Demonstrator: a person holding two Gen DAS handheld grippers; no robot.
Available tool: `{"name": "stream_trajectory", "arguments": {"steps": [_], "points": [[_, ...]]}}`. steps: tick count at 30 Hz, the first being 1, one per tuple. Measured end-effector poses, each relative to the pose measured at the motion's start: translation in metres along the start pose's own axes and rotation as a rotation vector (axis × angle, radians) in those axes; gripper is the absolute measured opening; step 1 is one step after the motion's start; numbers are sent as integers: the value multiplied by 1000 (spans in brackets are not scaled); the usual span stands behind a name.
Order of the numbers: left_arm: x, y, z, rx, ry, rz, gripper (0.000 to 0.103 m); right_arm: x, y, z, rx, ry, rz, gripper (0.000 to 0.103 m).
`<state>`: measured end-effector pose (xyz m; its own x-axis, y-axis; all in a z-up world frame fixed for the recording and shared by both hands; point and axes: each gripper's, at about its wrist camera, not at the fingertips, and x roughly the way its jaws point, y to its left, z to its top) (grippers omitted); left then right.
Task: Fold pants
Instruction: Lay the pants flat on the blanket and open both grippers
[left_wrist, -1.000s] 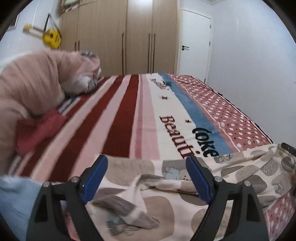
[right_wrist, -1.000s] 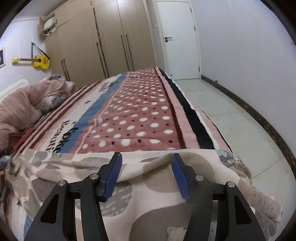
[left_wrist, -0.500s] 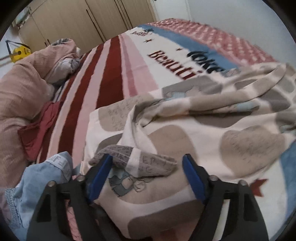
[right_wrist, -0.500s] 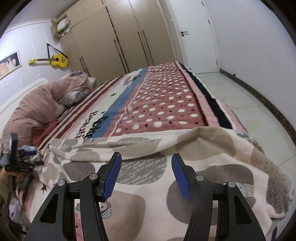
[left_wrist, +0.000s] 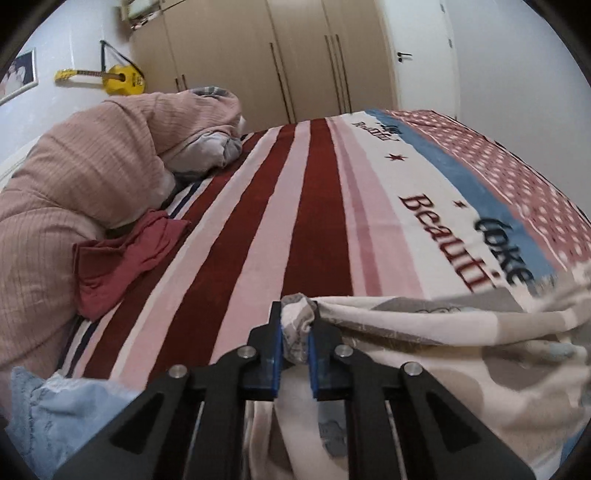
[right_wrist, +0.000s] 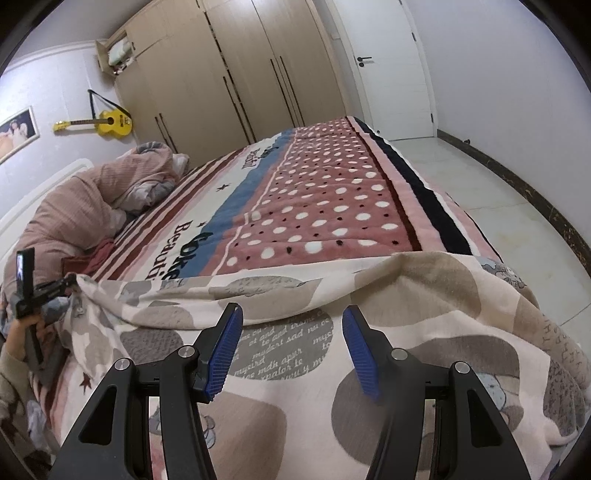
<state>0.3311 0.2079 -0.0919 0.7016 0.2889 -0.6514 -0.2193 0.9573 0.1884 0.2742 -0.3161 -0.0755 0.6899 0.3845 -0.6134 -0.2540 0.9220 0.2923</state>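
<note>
Beige wardrobe (right_wrist: 229, 74), white door (right_wrist: 388, 70) (shut), grey walls (right_wrist: 517, 74)

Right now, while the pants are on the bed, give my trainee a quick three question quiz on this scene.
1. True or false: the left gripper is shut on the pants.
2. How do the jaws of the right gripper stand: A open, B shut on cloth?
3. What hangs on the wall beside the wardrobe?

Key: 1 true. 2 A. 3 a yellow guitar.
</note>
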Motion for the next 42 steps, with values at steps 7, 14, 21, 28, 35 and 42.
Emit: {"name": "stream_trajectory", "arguments": {"steps": [7,14,21,28,35,42], "points": [[58,9,0,-42,91,106,16,18,4,12,-77,38,-52,52],[30,5,0,-61,22,57,58,30,6,15,-137,88,-80,53],[-26,-65,-5,58,5,-317,58,32,15,14,-174,190,15,44],[-1,-158,-19,172,145,-559,49,81,49,4,-255,338,67,24],[27,-187,-3,188,163,-522,49,109,50,28,-281,324,-1,21],[48,-176,10,127,137,-466,49,115,50,44,-313,256,-83,25]]}}
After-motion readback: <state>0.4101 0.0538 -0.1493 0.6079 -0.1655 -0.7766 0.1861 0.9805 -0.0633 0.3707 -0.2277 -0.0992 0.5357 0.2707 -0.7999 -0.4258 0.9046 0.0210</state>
